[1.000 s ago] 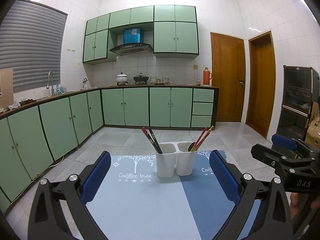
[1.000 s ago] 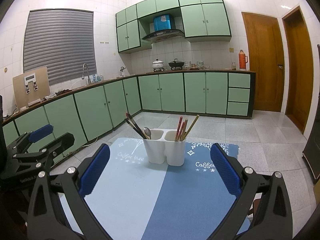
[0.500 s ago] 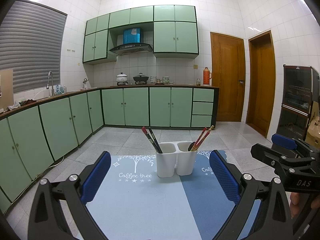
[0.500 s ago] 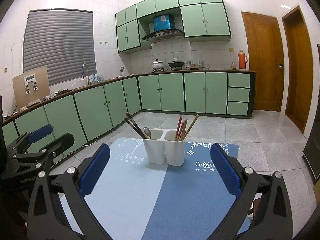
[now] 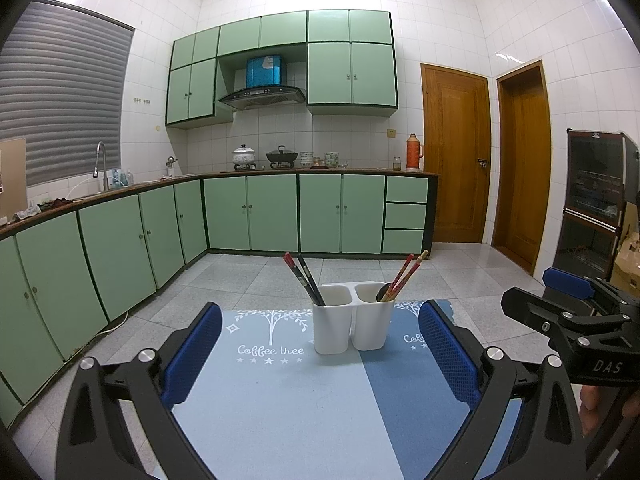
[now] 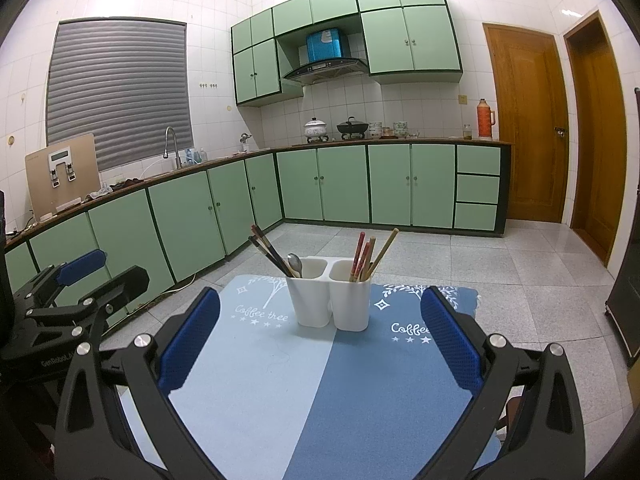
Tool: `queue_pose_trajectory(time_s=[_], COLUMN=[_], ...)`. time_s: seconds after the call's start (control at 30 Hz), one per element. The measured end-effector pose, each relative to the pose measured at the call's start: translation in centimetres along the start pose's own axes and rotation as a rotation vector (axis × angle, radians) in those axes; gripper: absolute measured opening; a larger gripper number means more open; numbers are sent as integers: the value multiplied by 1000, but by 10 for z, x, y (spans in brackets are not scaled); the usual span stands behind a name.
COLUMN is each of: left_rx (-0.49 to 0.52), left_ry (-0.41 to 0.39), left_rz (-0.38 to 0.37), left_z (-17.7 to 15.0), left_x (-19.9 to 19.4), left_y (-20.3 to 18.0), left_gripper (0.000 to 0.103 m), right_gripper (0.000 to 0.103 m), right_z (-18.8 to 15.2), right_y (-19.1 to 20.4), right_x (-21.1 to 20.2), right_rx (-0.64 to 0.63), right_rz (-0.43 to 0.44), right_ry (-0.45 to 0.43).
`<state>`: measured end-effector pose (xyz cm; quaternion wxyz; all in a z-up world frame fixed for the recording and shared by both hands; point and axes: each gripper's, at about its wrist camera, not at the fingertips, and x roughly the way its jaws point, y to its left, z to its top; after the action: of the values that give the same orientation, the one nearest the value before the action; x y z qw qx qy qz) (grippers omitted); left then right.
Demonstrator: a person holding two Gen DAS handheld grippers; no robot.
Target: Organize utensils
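Standing upright, holder (image 6: 332, 300) (two-celled) carries chopsticks (image 6: 362, 256).

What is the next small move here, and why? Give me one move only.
Probably ease the left claw forward toward the metal spoon in the white two-cup holder. Both it and the right claw are open, empty and short of the holder, and the spoon shares the left cup with the dark chopsticks, so it looks like the piece to sort out.
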<state>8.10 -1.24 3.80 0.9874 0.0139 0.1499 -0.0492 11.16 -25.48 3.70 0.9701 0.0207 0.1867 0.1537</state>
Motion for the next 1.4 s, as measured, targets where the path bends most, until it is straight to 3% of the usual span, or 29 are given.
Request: queue_pose_trajectory(time_s=[1.4], left_rx=[-7], left_ry=[7], left_rz=[-3], left_z=[-5], left_x=[4], left_y=[1], left_gripper=[97], right_gripper=[97], right_z=[0], right_y=[-2], right_x=[0], right_rx=[0], right_rz=[0], right_ry=[2])
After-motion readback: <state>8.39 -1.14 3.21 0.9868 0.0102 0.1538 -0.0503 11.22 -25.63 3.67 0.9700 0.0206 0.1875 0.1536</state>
